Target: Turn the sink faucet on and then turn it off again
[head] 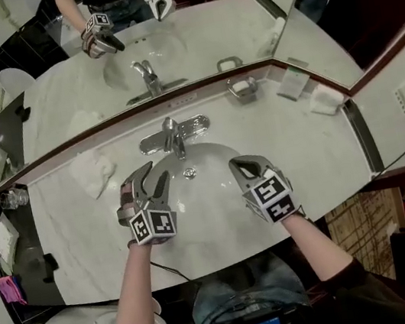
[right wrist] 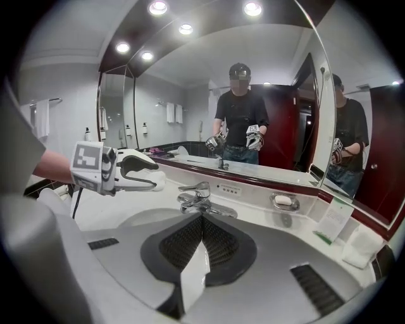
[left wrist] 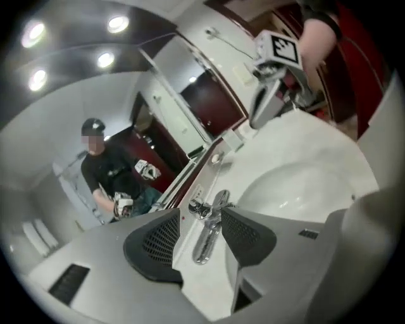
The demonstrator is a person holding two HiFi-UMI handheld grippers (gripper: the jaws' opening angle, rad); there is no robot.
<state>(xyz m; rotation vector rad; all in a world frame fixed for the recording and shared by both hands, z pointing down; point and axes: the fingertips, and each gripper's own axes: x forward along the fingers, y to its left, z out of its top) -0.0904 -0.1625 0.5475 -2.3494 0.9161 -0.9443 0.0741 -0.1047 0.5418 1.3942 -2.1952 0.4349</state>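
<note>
Chrome single-lever sink faucet [head: 174, 134] sits at the back rim of the white oval basin [head: 211, 165], just ahead of the left gripper [head: 152, 177], lined up in the gap between its spread, empty jaws and seemingly untouched, nearer it than the clenched, empty right gripper [head: 237, 165].

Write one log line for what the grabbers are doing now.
left gripper: open, empty | right gripper: shut, empty | faucet: untouched | both by sink

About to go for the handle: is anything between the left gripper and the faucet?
Nothing visible. The left gripper, jaws apart, hangs over the basin, the faucet straight ahead; the white cloth lies off to its left.
</note>
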